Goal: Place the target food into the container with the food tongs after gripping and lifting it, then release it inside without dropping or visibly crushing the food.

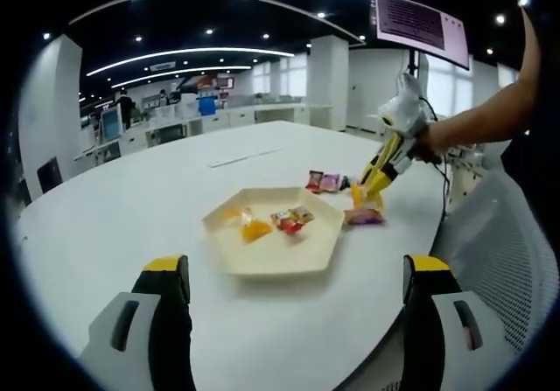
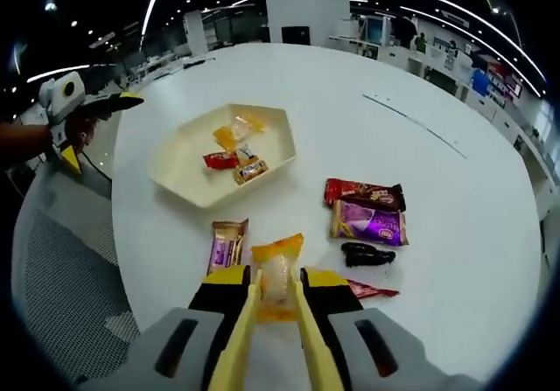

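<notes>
My right gripper (image 2: 276,296) pinches tongs (image 2: 262,338) around the orange snack (image 2: 276,273) | tray (image 2: 188,190) far-left awaits it | left gripper (image 1: 293,277) spread, idle.

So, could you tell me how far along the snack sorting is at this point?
Done: three wrapped snacks already lie in the cream hexagonal tray. In hand: the right gripper, fitted with yellow tongs, is closed around an orange-wrapped snack at the table's near edge. Left: carrying it to the tray and releasing it. Other packets sit on the table. The left gripper is open, holding nothing.
</notes>
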### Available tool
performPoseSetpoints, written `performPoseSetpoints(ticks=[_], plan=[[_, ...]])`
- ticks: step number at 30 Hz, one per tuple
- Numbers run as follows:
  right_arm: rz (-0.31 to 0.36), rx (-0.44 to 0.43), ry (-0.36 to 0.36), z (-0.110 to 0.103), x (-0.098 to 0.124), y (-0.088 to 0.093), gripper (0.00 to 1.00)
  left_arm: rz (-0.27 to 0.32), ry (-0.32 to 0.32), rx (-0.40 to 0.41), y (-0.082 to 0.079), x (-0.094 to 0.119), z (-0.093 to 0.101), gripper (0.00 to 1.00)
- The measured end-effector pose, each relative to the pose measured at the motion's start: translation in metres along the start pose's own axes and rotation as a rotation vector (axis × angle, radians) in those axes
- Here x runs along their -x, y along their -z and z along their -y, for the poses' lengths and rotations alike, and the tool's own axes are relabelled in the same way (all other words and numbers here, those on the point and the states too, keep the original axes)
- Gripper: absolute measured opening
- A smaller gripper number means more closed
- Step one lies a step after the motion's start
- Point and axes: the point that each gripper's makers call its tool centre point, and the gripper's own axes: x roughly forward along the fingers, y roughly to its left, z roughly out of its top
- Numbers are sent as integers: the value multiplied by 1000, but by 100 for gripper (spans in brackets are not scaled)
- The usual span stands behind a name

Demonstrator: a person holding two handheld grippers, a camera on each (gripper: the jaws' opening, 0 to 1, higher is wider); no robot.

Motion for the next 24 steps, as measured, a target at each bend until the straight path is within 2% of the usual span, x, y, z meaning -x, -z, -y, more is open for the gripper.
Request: performPoseSetpoints(ticks=[13,24], plan=[[-1,20,22,13,14,-14,23,23,-1,13,-4,1,-1,99],[8,28,37,30,33,-40,23,29,7,9,-5,1,0,99]])
